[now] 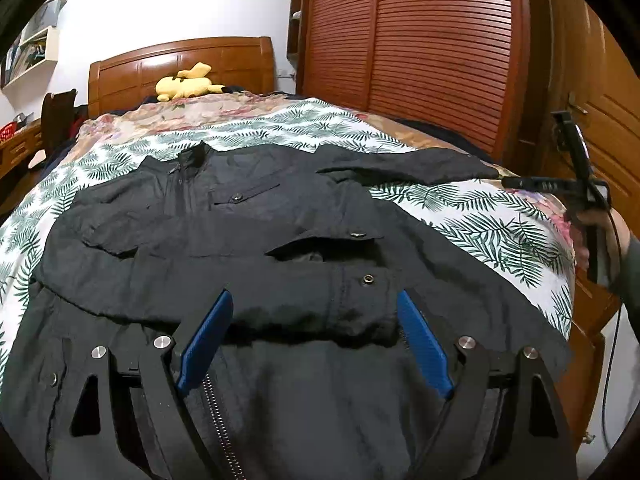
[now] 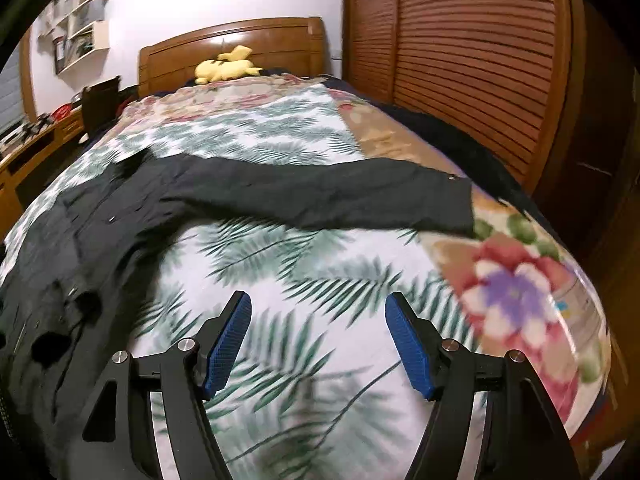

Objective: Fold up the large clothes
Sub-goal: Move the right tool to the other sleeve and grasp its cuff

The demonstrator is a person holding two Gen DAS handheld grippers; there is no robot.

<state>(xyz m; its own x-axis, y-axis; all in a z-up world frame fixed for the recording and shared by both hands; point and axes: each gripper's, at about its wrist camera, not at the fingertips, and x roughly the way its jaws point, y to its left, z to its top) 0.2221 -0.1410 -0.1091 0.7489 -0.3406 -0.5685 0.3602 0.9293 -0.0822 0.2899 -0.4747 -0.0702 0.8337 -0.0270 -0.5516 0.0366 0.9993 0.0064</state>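
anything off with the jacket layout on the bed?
Nothing damaged. The black zip-front jacket lies lopsided: one sleeve is folded across the body, the other sleeve still stretches out over the leaf-print bedspread.

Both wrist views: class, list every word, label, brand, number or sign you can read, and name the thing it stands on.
None can be read.
Black jacket: snaps and zipper only, no label visible.
Leaf-print bedcover: pattern only.
Wall shelves: the items on them are too small and blurred to read.
Left gripper and right gripper: no markings.
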